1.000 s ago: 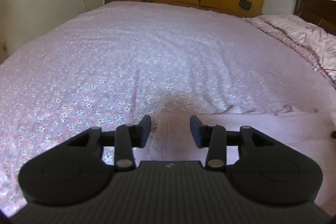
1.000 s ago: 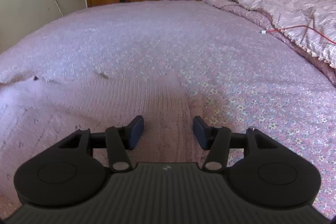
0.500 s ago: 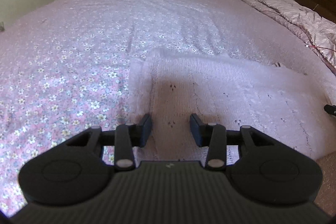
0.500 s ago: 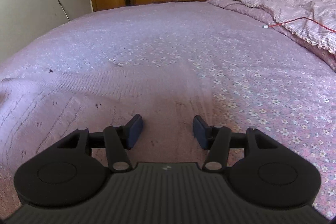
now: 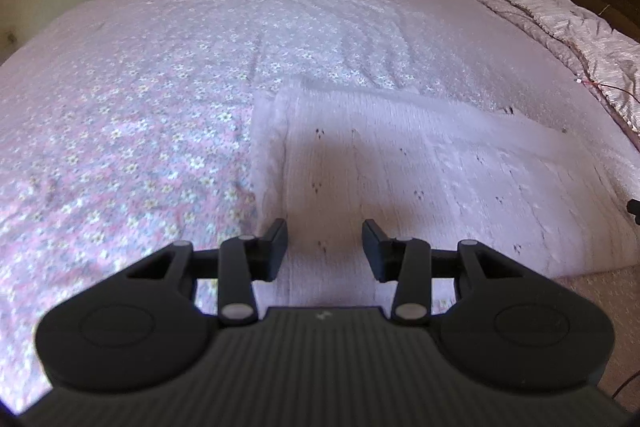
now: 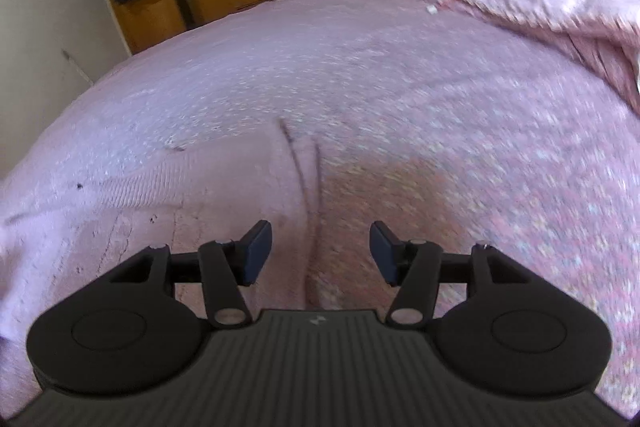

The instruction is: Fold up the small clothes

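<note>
While the left claw (image 5: 324, 247) hangs spread and empty, the pale pink knitted garment (image 5: 420, 179) lies flat on the bed (image 5: 160, 87) beneath and ahead-right of it; the right claw (image 6: 320, 253), likewise spread, straddles its edge (image 6: 308, 195).

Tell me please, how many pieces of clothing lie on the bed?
1. A pale pink knitted garment lies flat on the floral bedspread, under the open left gripper; its edge is below the open right gripper. Others may be out of view.
</note>
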